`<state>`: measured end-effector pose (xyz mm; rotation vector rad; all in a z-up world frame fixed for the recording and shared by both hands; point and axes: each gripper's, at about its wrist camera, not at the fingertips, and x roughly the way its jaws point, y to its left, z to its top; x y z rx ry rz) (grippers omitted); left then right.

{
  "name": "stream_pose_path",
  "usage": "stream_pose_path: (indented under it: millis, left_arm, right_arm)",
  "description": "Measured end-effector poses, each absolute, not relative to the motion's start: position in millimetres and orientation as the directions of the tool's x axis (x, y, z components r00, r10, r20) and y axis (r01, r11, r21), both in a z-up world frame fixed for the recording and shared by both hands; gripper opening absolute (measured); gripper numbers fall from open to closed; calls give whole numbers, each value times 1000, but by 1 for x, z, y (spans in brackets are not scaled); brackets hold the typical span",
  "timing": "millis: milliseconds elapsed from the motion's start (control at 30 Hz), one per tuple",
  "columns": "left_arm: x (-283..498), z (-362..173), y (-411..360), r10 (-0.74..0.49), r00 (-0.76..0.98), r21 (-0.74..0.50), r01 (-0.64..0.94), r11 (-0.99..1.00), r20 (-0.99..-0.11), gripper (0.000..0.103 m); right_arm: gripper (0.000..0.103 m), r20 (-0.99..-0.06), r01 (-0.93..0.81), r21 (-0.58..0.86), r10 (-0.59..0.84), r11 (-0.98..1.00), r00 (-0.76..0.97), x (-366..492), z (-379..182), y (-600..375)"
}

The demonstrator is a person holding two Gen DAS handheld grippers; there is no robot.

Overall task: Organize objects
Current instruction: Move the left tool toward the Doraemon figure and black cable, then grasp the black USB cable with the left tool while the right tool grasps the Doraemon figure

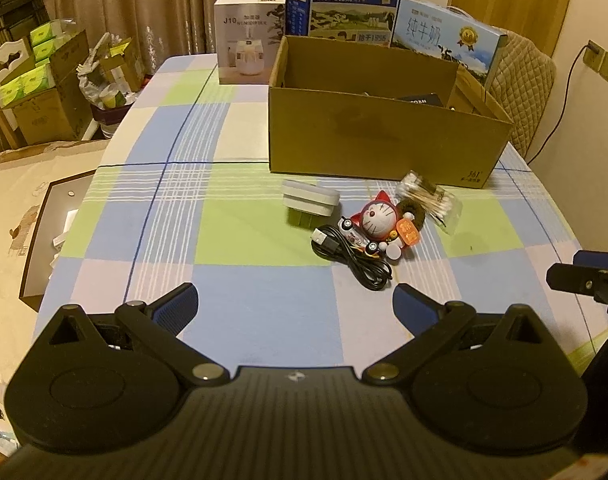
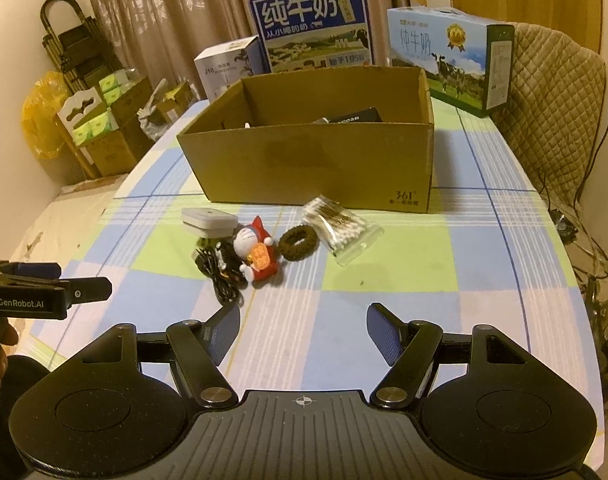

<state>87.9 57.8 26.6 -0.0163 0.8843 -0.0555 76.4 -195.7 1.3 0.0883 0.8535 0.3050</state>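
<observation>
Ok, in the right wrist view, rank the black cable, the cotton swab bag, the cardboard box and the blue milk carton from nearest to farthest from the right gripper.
From the right gripper:
1. Black cable, ahead-left, closest.
2. Cotton swab bag, ahead-right, just before the box.
3. Cardboard box, mid-table.
4. Blue milk carton, upright behind the box.

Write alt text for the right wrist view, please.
The open right claw hovers above a checked tablecloth, facing a red cat-robot figurine, black cable, brown hair tie and bag of cotton swabs before an open cardboard box.
</observation>
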Motion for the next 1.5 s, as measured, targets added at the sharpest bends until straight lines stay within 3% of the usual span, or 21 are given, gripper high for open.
stream_pose_path:
  millis: [333,733,1033,1200,1367,1500]
  left_arm:
    - [114,9,52,-57,616,-20,67,998,-786,100]
    - [154,-38,35,-102,563,-74,73,995,-820,84]
    - [178,-67,12,-155,538,-122,97,988,-829,56]
    - [184,-73,7,-195,541,-158,113,981,-818,46]
    - [183,-71,10,-206,544,-156,137,978,-814,28]
    - [181,-67,22,-164,546,-117,120,986,-821,27]
  right_arm:
    - [68,-742,-259,190,311,947,594,98,-20,-190]
    - [67,-768,-246,185,296,951,567,142,-54,-192]
    - [67,-779,-222,186,282,957,560,164,-69,-201]
    - [67,-782,-235,196,296,952,548,165,-74,-197]
    - [67,-780,-241,199,302,950,548,164,-74,-194]
    - [67,-777,-237,201,301,951,552,165,-74,-193]
